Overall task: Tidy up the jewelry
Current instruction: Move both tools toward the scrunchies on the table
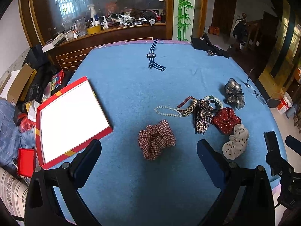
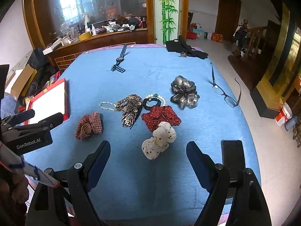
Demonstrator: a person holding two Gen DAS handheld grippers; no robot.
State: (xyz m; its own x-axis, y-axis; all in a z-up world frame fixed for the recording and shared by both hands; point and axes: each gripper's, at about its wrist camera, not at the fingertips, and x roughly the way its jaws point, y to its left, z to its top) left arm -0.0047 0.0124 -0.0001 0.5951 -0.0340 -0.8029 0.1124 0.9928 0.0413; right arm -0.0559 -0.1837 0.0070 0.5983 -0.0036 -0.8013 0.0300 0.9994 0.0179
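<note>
A red box with a white inside [image 1: 73, 120] lies at the table's left; it also shows in the right wrist view [image 2: 49, 101]. A plaid scrunchie [image 1: 156, 139] [image 2: 89, 125] lies just ahead of my open, empty left gripper [image 1: 148, 150]. A white dotted scrunchie [image 2: 159, 140] [image 1: 236, 141] lies just ahead of my open, empty right gripper [image 2: 148, 150]. Beyond are a red dotted scrunchie [image 2: 161, 117], a sequin bow clip [image 2: 130, 109], a white bead bracelet [image 2: 107, 105], a dark red bead bracelet [image 1: 185, 101] and a grey scrunchie [image 2: 185, 92]. A striped watch [image 1: 152, 56] lies far back.
The table has a blue cloth [image 1: 131, 86]. Glasses [image 2: 224, 92] lie at the right edge, a black phone [image 2: 233, 156] by my right gripper, black gloves [image 2: 185, 48] at the far edge. Boxes and bags crowd the floor at the left [image 1: 24, 86].
</note>
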